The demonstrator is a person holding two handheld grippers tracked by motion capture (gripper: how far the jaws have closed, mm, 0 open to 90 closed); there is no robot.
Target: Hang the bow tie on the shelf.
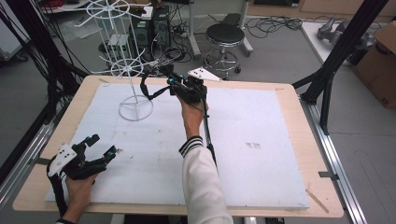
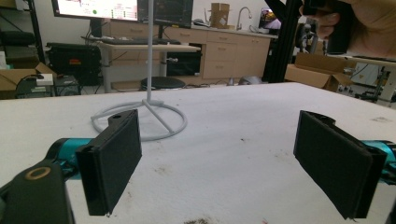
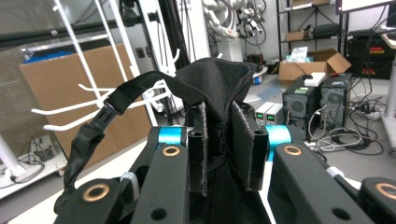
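My right gripper point(image 1: 176, 85) is held up over the back middle of the table, shut on a black fabric pouch point(image 3: 215, 79). The pouch's black strap point(image 1: 145, 88) loops out to the left, and a buckle shows on the strap point(image 3: 103, 116). Just left of it stands a white wire rack point(image 1: 127, 67) with hook arms point(image 3: 84, 108) and a ring base point(image 2: 140, 120). My left gripper point(image 1: 103, 144) rests low at the table's front left corner, open, with nothing between its jaws point(image 2: 219, 163). The other hand point(image 2: 359, 23) shows at the top right of the left gripper view.
A white foam board point(image 1: 252, 140) covers the wooden table point(image 1: 294, 95). A black frame post point(image 1: 341, 46) rises at the right back corner. Behind the table stand a round stool point(image 1: 225, 35) and computer towers point(image 1: 154, 25); a cardboard box point(image 1: 380, 60) sits at far right.
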